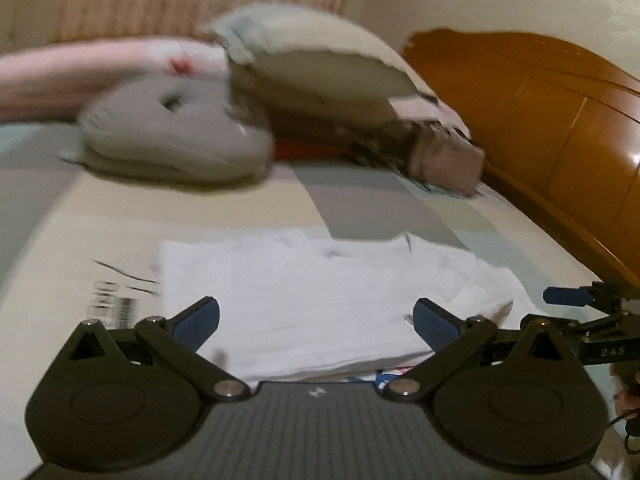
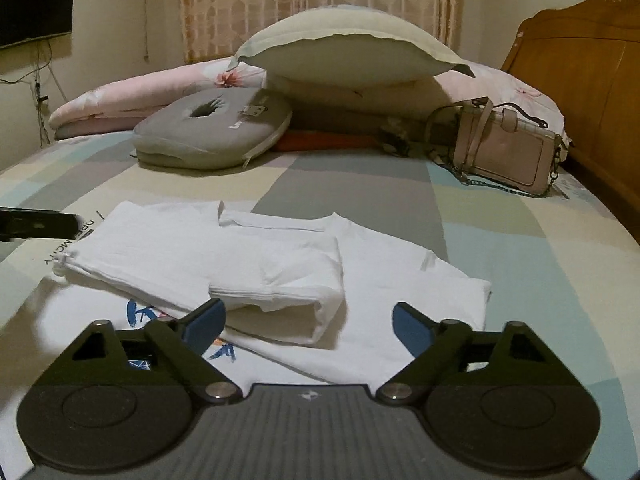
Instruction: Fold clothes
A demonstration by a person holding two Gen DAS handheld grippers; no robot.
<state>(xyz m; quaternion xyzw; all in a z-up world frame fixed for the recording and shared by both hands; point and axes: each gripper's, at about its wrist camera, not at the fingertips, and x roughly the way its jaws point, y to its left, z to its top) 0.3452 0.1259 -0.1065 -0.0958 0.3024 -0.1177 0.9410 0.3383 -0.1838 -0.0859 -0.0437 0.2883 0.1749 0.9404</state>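
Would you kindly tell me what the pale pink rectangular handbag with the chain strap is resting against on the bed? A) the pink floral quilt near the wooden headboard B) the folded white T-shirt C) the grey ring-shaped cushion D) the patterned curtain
A: the pale pink rectangular handbag stands at the far right of the bed, leaning back on the pink floral quilt beside the wooden headboard.

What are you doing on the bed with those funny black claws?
A person is folding a white T-shirt on the bed, with a gripper in each hand. The sides are folded in, so it lies partly folded. The left gripper and right gripper both have jaws open with nothing in them, just in front of the shirt. Pillows and a pink handbag sit behind.
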